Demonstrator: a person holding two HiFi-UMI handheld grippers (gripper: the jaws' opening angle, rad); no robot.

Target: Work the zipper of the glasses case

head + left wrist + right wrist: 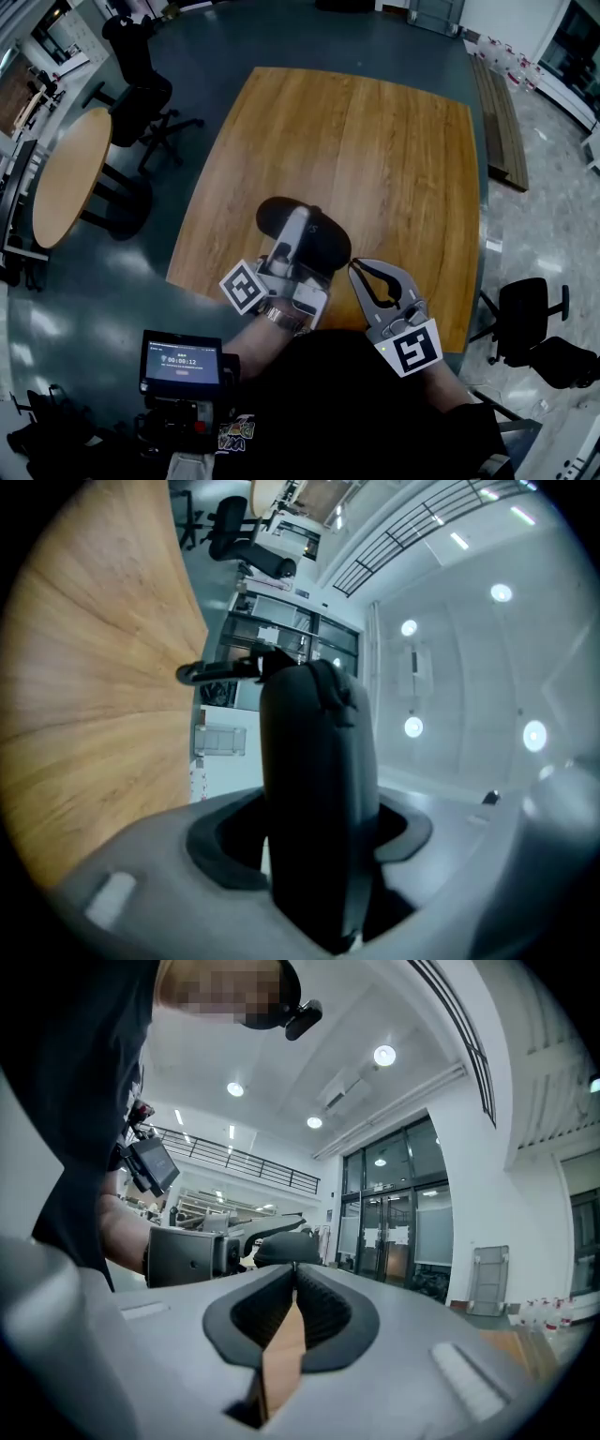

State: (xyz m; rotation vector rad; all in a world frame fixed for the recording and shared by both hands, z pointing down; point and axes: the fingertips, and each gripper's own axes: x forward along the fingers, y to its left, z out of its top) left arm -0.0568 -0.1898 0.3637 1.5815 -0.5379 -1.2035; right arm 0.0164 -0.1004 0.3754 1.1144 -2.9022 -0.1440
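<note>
A black glasses case is held up over the near part of the wooden table. My left gripper is shut on it, with a grey finger lying across its top. In the left gripper view the case stands on edge and fills the gap between the jaws of the left gripper. My right gripper is shut and holds nothing, its tip just off the case's right edge. In the right gripper view the right gripper shows its ribbed pads pressed together, with the case beyond them.
A round wooden table and a black office chair stand to the left. Another chair is at the right. A small lit screen sits below the left gripper. A long bench runs along the far right.
</note>
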